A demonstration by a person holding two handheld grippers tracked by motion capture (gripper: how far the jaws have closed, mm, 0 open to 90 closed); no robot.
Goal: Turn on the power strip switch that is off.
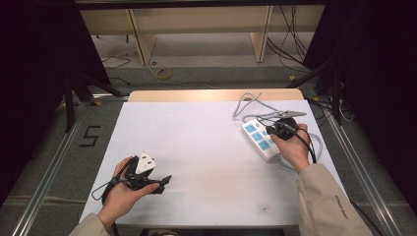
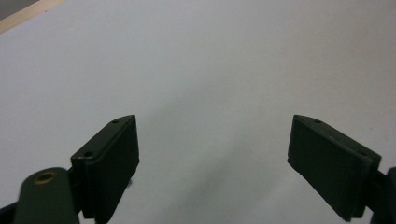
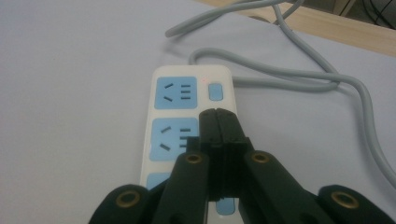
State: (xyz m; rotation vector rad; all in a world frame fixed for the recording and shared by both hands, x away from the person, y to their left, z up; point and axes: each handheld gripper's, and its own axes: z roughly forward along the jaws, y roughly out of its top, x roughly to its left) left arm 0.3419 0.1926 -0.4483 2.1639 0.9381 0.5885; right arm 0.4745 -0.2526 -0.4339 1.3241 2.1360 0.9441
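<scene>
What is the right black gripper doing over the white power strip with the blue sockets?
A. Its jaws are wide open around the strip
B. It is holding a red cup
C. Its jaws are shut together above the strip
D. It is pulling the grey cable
C: in the right gripper view, the right black gripper has its two jaws pressed together with nothing between them, over the white power strip with blue sockets.

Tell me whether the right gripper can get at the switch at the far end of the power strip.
Probably yes. The right gripper, jaws shut, hovers over the power strip just short of the blue switch, and nothing lies between them. The grey cable runs off beyond the strip's end, out of the way.
</scene>
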